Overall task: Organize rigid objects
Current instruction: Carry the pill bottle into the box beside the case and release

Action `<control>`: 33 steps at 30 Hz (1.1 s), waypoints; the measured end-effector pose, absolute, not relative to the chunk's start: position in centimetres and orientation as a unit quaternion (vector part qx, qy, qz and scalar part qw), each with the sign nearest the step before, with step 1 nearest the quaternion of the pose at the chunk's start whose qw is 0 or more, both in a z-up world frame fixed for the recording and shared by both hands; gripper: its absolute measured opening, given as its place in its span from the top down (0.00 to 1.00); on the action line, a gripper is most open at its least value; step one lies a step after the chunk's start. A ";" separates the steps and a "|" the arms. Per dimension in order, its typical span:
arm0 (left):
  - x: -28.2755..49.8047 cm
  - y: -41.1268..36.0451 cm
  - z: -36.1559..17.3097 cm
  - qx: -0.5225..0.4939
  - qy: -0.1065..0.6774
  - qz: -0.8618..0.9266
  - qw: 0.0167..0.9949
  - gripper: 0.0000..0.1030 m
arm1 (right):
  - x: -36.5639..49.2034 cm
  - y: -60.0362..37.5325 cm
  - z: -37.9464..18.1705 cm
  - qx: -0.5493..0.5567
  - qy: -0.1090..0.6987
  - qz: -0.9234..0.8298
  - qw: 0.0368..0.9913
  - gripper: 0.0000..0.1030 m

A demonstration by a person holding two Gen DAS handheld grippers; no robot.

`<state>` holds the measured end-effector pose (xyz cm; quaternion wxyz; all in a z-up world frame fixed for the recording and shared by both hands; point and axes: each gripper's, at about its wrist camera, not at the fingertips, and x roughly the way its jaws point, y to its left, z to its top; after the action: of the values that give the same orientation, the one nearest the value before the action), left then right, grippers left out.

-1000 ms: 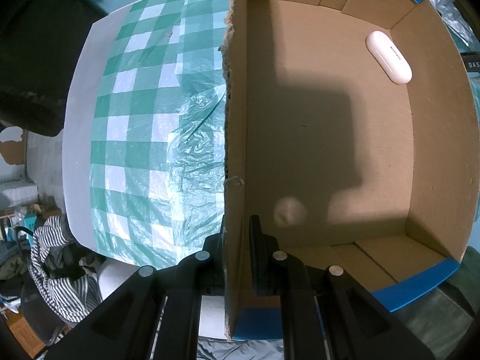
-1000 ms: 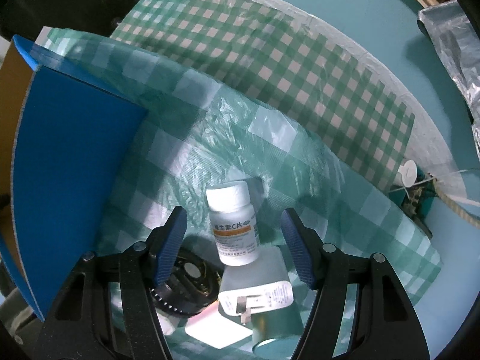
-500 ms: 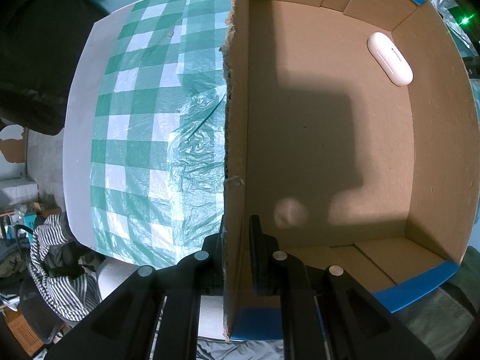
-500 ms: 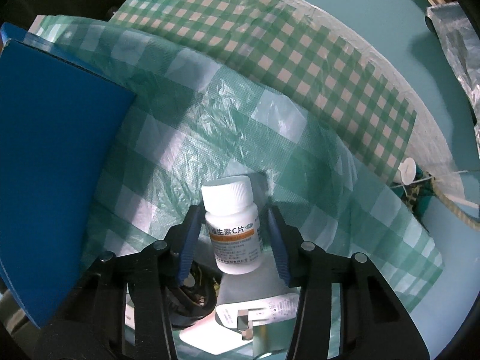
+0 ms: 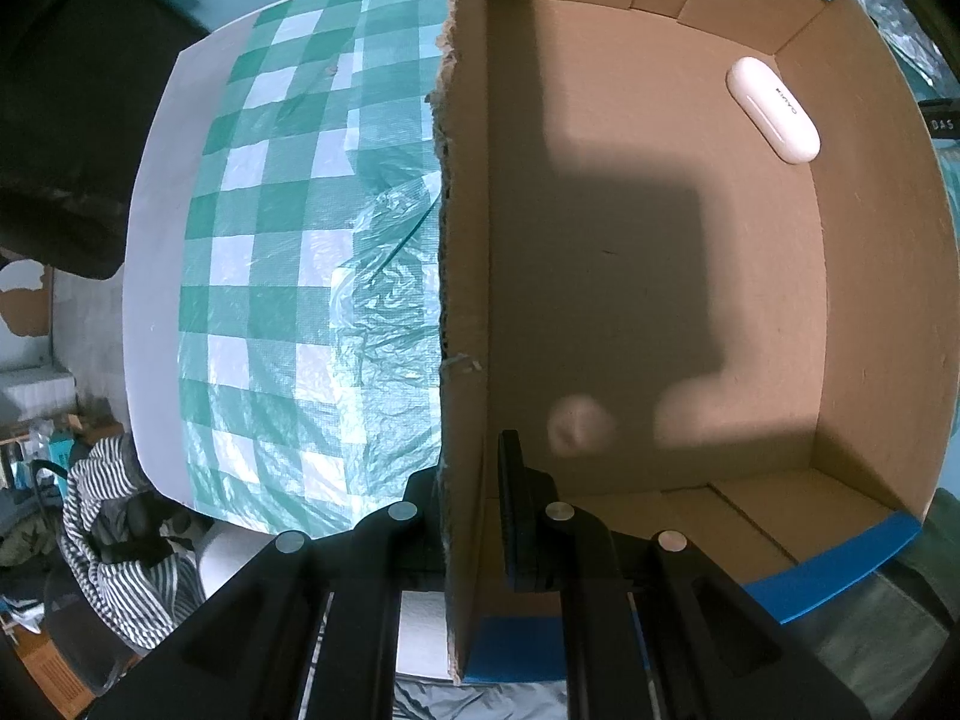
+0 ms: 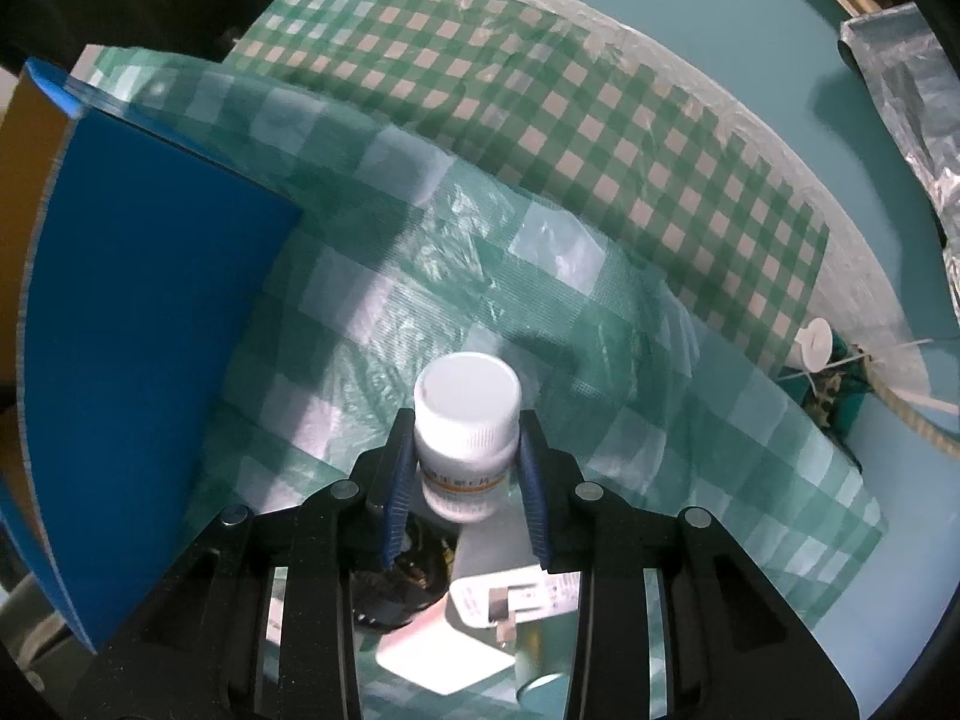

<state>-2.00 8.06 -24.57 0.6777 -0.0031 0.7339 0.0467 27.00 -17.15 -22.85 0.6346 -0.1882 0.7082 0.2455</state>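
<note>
My left gripper (image 5: 474, 480) is shut on the left wall of an open cardboard box (image 5: 465, 276), one finger inside and one outside. A white oval case (image 5: 773, 109) lies on the box floor at the far right corner. My right gripper (image 6: 467, 443) is shut on a white pill bottle (image 6: 467, 420) with a white cap and orange-striped label, held above the green checked cloth (image 6: 540, 138). The blue outer side of the box (image 6: 144, 312) stands to the left in the right wrist view.
Below the bottle lie a white plug adapter (image 6: 510, 594), a black round object (image 6: 390, 594) and a pale pink flat item (image 6: 432, 642). A crinkled silver bag (image 6: 900, 90) is at the far right. The checked cloth (image 5: 288, 276) covers the table left of the box.
My right gripper closed on the pill bottle and lifted it, so its cap now faces the camera. The left gripper kept hold of the box wall without moving.
</note>
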 end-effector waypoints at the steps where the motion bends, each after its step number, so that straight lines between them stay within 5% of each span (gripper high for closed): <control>1: -2.0 8.0 -24.6 -0.003 0.734 0.046 0.678 0.90 | 27.0 -17.1 -22.6 -0.186 0.708 0.247 0.636 0.69; 33: -2.5 7.4 -24.1 0.019 0.730 0.010 0.683 0.90 | 24.3 -10.5 -10.2 -0.171 0.642 0.318 0.677 0.69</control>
<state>-2.50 7.43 -24.06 0.6833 0.0194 0.7299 0.0096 24.27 -10.45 -10.16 0.6766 -0.1712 0.6418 0.3179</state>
